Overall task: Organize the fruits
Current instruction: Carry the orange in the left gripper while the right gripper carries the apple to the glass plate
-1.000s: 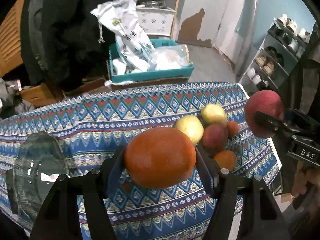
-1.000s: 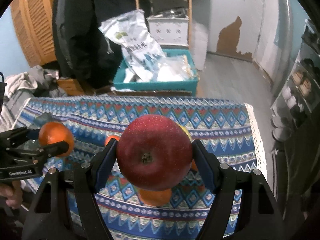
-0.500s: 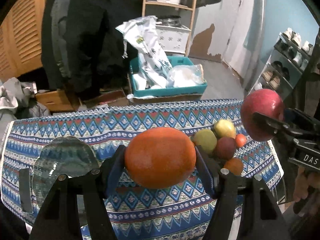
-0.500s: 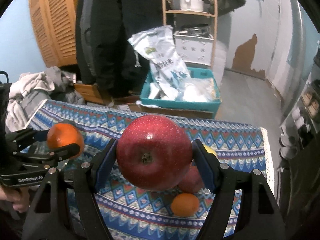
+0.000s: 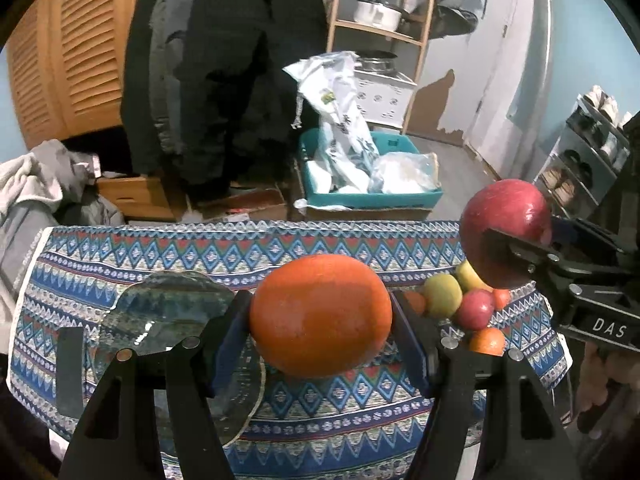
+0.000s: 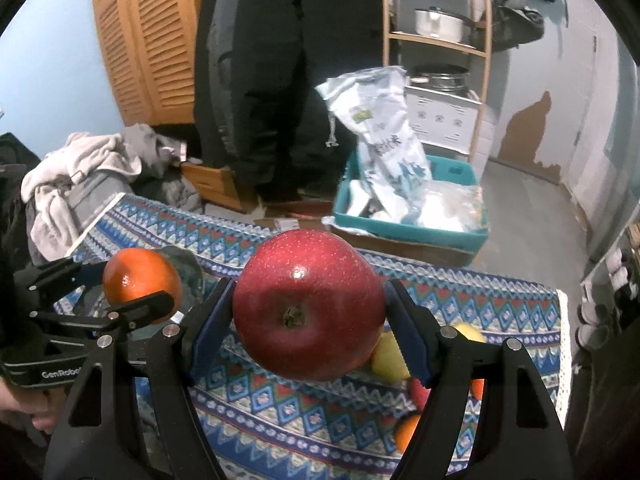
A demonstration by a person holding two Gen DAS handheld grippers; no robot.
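Observation:
My left gripper [image 5: 322, 320] is shut on a large orange [image 5: 322, 316] and holds it above the patterned tablecloth [image 5: 280, 248]. My right gripper [image 6: 308, 310] is shut on a red apple [image 6: 308, 304], also held in the air; it shows at the right of the left wrist view [image 5: 504, 232]. A pile of fruit [image 5: 460, 304] lies on the cloth at the right: yellow apples, a red apple and small oranges. A clear glass bowl [image 5: 172, 312] stands on the cloth at the left, below and left of the orange.
Beyond the table's far edge stand a teal crate [image 5: 372, 196] with plastic bags, a person in dark clothes [image 5: 224, 80], a wooden shelf [image 5: 380, 32] and a shoe rack [image 5: 588, 152]. Clothes [image 6: 80, 168] are heaped at the left.
Both grippers have risen and pulled back from the table with their fruits still held; more of the table and the glass bowl shows now.

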